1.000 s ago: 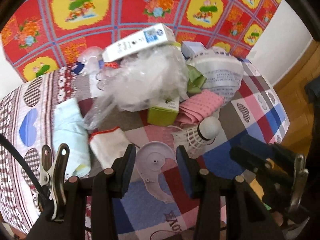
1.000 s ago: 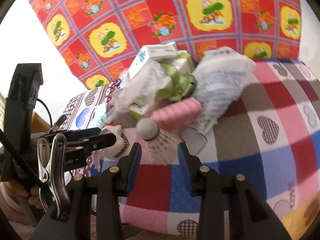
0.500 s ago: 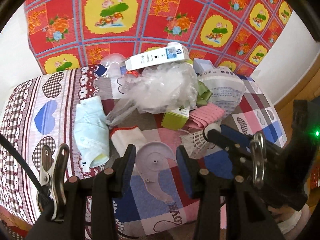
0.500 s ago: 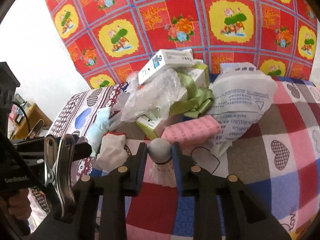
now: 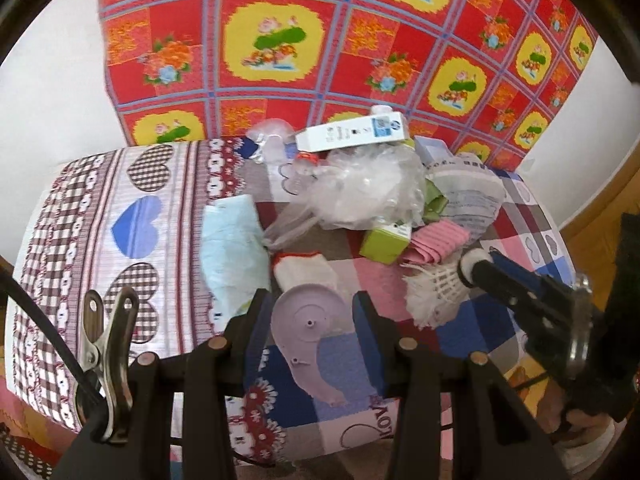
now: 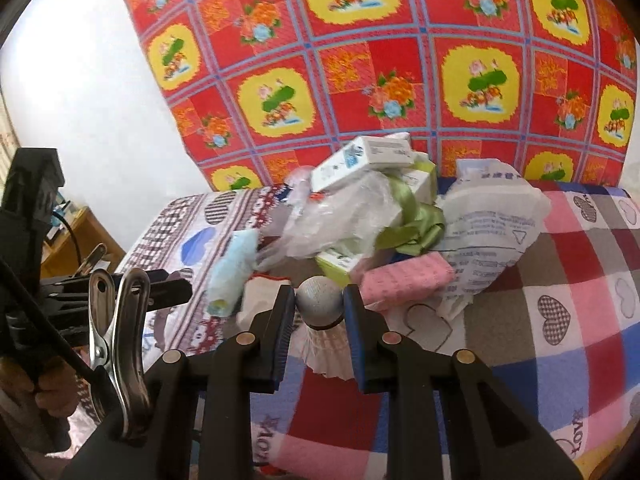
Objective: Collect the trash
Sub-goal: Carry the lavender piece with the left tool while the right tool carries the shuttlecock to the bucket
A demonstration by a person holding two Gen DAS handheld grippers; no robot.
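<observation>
My left gripper [image 5: 310,300] is shut on a flat lilac plastic piece [image 5: 304,332], held above the patchwork blanket [image 5: 140,280]. My right gripper [image 6: 319,304] is shut on the round cork head of a white shuttlecock [image 6: 324,344]; the feathers hang down below the jaws. In the left wrist view the shuttlecock [image 5: 432,292] is at the right, clamped by the right gripper [image 5: 476,268]. Behind both lies a trash pile: a white box [image 5: 352,134], a clear plastic bag [image 5: 360,188], a green box [image 5: 386,242] and a pink cloth [image 5: 436,240].
A white printed bag [image 5: 464,188] and green ribbon [image 6: 412,224] are in the pile. A light blue cloth [image 5: 232,248] and a red-edged white cloth [image 5: 304,272] lie nearer me. A red floral quilt [image 5: 280,40] rises behind. Wooden floor [image 5: 600,220] shows right of the bed.
The right gripper closed on the shuttlecock's head and lifted it off the blanket. Both grippers rose and drew back; the lilac piece stayed in the left jaws.
</observation>
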